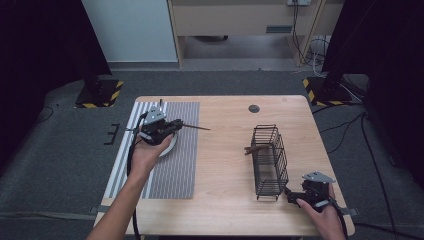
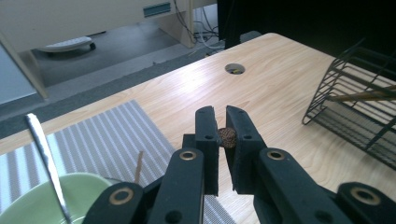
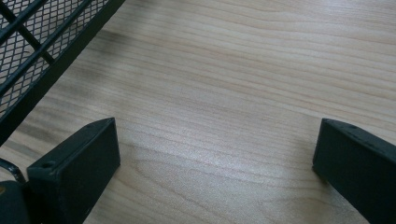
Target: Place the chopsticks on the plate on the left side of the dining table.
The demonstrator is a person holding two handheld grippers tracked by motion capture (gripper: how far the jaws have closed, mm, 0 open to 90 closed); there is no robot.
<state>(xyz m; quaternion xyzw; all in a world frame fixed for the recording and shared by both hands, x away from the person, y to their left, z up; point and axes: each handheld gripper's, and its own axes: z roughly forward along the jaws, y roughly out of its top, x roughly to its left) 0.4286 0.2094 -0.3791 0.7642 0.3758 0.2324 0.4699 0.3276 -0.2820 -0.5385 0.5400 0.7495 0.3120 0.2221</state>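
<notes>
Left gripper jaws pinch a thin brown stick. In the left gripper view only its round end shows between the pads; the rest is hidden behind the jaws. In the high view the stick pokes out toward the table middle, above the striped mat's right edge.

Bowl, pale green, is cut off at the frame's lower left and mostly covered by the hand in the high view. In it: one metal utensil handle and one thin wooden stick; the ends inside are hidden.

Wire rack stands right of centre, with one brown piece sticking out its left side. Can't tell what it is. One pale stick lies across the rack in the left gripper view.

Right gripper rests just right of the rack's near corner, jaws spread wide, bare wood between them.

One mat, one bowl, one rack, two grippers.
</notes>
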